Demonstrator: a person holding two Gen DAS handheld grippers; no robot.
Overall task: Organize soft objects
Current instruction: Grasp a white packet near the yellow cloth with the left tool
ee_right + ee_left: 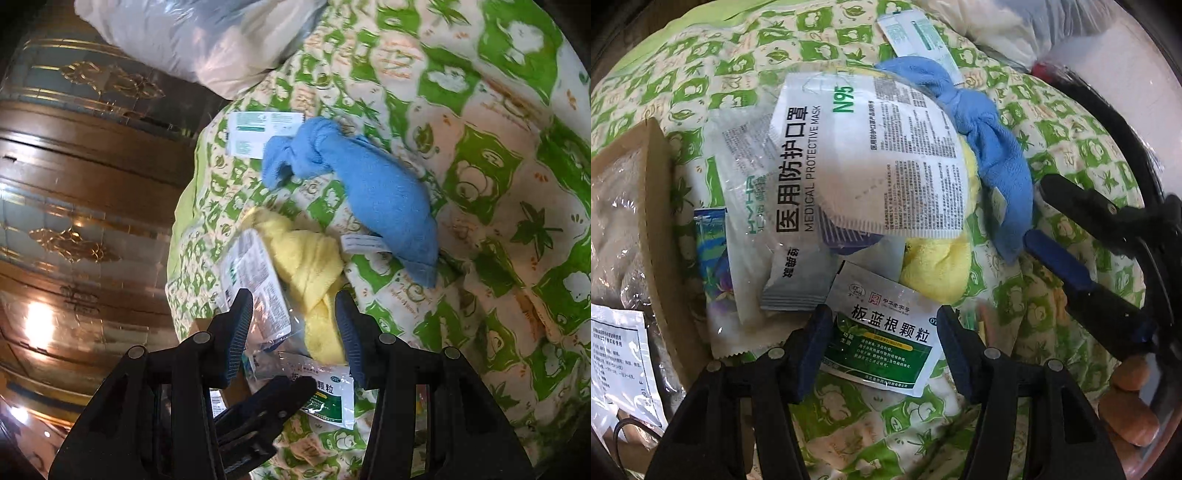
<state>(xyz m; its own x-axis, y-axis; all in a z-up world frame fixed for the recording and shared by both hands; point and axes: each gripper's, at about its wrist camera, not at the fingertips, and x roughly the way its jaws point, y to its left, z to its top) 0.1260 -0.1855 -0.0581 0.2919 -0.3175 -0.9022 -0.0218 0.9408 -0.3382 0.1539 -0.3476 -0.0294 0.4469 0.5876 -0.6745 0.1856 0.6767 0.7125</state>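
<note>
Soft things: a blue towel (993,147), knotted at one end, and a yellow towel (938,258) lie on the green and cream blanket (701,85), out in the middle and away from its edges.
Packets: a big mask packet (857,155) rests partly on the yellow towel. A small green packet (886,343) lies just in front of it.
Box: a cardboard box (653,206) sits by the left side of the pile, with a bagged thing inside.
Left gripper (886,350): jaws wide open, one on each side of the green packet. They hold nothing yet.
Right gripper (295,332): jaws open and empty, pointing at the yellow towel.
Step now: I think the left gripper is about to pick up the green packet.
How to do it well: go lower first, so the pads pinch the flat packet and not the blanket under it.
Take care: keep the two grippers apart, since they are close.
</note>
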